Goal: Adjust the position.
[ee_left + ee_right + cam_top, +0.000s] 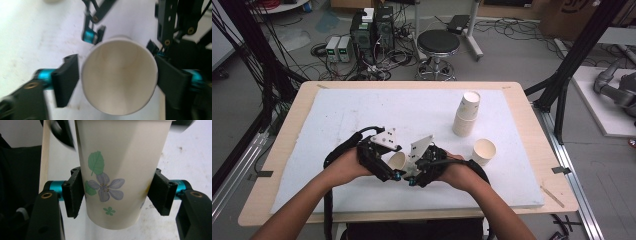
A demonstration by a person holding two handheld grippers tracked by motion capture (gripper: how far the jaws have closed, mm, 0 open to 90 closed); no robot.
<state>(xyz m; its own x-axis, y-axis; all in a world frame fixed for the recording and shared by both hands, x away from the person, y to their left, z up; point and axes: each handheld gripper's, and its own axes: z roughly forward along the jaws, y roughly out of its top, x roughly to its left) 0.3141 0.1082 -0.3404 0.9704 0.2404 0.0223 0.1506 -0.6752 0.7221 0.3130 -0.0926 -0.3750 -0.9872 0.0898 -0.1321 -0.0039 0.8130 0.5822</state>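
Note:
A white paper cup (397, 160) with a purple flower and green leaves printed on it (125, 150) hangs tilted above the front middle of the white mat, between my two grippers. My right gripper (117, 192) is shut on it, both pads pressing its lower wall. My left gripper (119, 81) stands open around the cup's mouth (120, 65), with a thin gap at its left pad (66, 80). In the high view the left gripper (393, 173) and the right gripper (413, 179) meet at the cup, nearly tip to tip.
A stack of paper cups (467, 114) stands at the mat's right rear, and a single upright cup (483, 151) sits just right of my right hand. The white mat (337, 115) covers the wooden table (522, 95). A stool (438, 42) stands beyond the far edge.

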